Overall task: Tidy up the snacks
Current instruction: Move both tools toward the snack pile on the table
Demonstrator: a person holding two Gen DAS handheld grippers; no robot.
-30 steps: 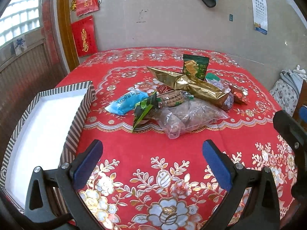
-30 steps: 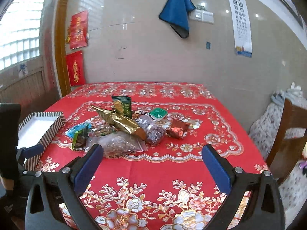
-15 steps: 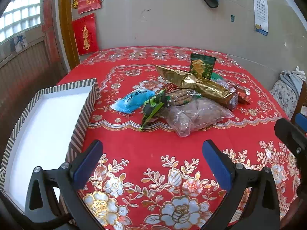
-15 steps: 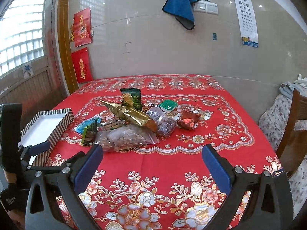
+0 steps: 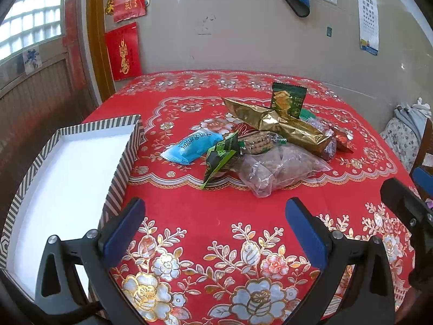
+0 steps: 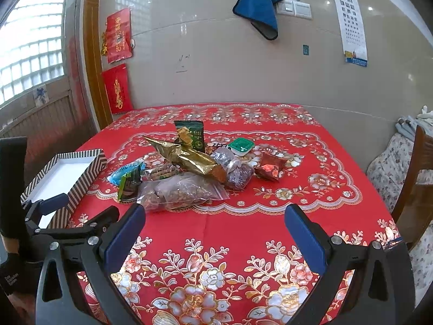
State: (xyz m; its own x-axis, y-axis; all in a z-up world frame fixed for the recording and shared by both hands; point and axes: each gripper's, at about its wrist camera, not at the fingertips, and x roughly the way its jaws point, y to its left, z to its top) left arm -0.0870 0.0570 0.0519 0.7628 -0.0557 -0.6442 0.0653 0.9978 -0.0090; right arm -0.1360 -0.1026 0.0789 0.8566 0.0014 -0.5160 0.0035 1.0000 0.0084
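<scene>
right wrist view: eye chart (image 6: pixel 349 13) letters legible; snack labels unreadable.

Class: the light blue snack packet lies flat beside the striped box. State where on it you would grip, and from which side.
Grip the blue packet across its narrow middle, coming from above. It lies flat on the tablecloth with both long edges free; the green pouch crowds only one end. The left tool is open and nearer.

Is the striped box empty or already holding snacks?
Empty as far as visible: the striped box shows only bare white floor; its near corner is hidden by the hand-held gripper.
</scene>
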